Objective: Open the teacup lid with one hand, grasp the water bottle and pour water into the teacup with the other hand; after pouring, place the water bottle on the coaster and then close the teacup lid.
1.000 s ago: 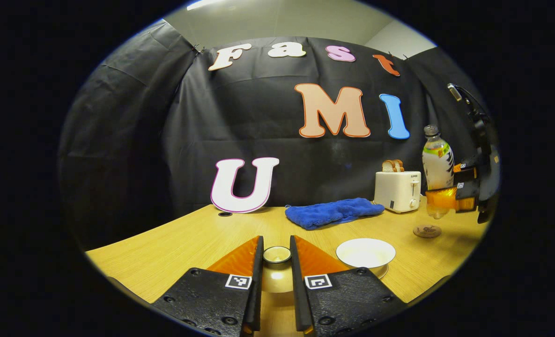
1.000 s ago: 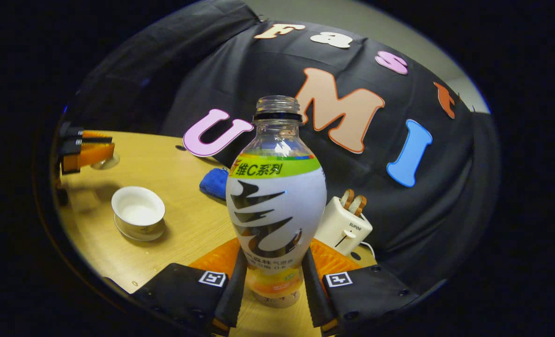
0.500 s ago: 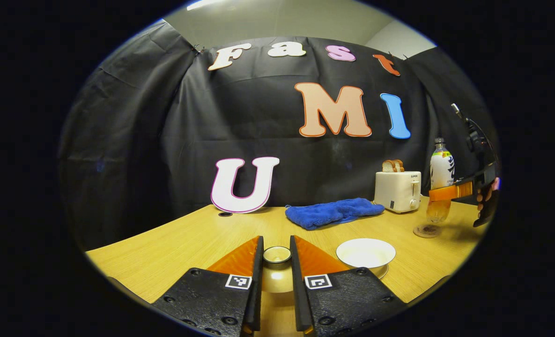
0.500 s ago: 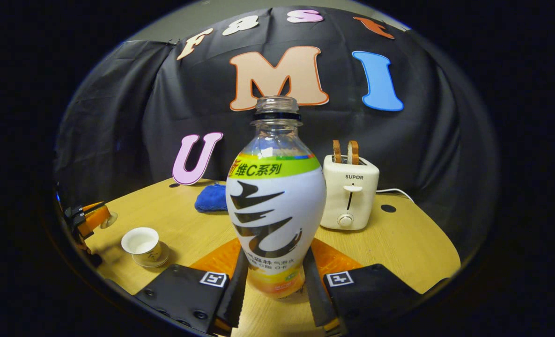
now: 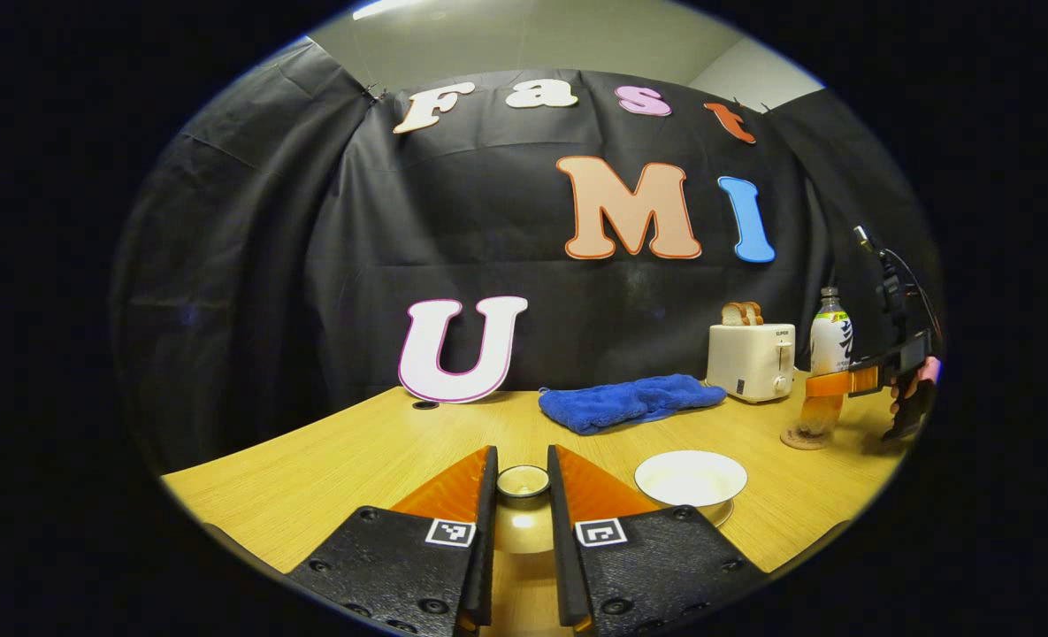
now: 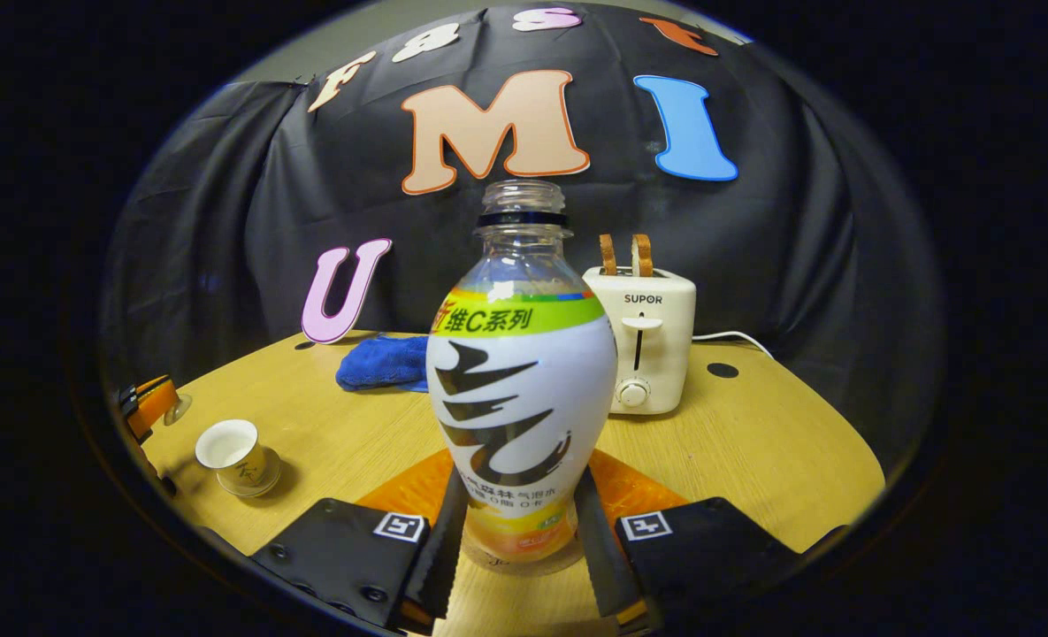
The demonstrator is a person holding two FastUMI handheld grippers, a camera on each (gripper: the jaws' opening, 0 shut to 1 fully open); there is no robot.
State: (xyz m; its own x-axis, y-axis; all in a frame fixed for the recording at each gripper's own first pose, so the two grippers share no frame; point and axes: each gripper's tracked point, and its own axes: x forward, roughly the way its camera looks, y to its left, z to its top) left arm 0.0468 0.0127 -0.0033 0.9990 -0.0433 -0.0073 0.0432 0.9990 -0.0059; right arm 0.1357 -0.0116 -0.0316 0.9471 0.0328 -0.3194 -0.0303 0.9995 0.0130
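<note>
Standing upright on the round brown coaster near the wooden counter's right edge, clear uncapped labelled bottle clamped by right tool; left tool pinching white lid's knob beside open white teacup.

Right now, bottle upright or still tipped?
Upright. In the right gripper view the water bottle stands vertical, neck up, between the right gripper fingers; in the left gripper view its base sits on the coaster.

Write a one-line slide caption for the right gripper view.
Right gripper shut on the upright, uncapped water bottle, toaster behind, open teacup far left.
</note>
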